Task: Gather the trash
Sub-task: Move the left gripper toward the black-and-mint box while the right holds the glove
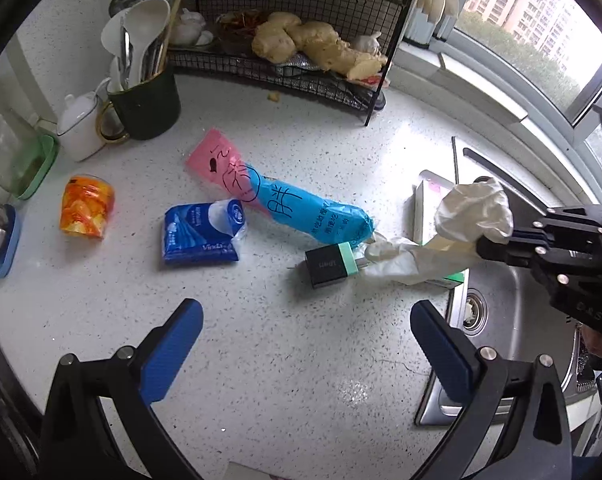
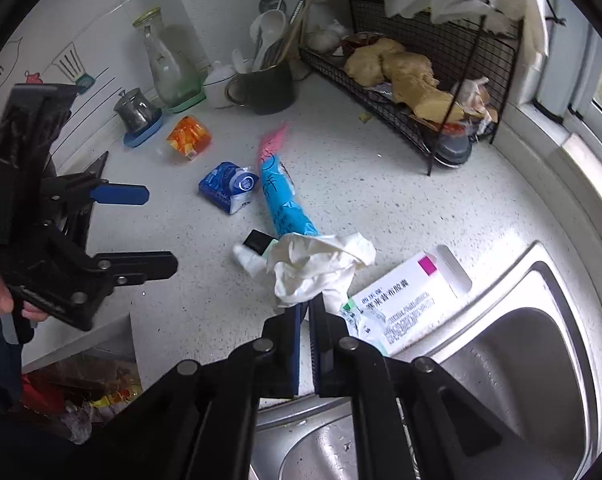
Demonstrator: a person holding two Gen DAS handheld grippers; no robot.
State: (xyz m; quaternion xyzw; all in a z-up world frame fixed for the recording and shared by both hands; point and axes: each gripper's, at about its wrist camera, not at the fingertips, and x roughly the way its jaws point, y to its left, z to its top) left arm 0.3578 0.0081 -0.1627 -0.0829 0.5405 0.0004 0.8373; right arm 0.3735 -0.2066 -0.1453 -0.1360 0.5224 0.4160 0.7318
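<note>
My right gripper [image 2: 305,308] is shut on a crumpled white glove [image 2: 317,268], lifted a little, its tail trailing to the counter; it also shows in the left wrist view [image 1: 473,216]. My left gripper [image 1: 305,344] is open and empty above bare counter. Trash on the counter: a blue and pink plastic bag [image 1: 297,204], a blue tissue pack [image 1: 201,236], an orange wrapper [image 1: 86,211], a small black and green box [image 1: 329,264] and a white medicine box [image 2: 405,304] at the sink edge.
A steel sink [image 2: 501,380] is at the right. A black wire rack [image 1: 285,40] with ginger and garlic stands at the back. A utensil holder [image 1: 147,100], a white pot [image 1: 79,124] and a glass jar [image 2: 169,68] line the wall. A bin with trash [image 2: 89,392] shows below the counter.
</note>
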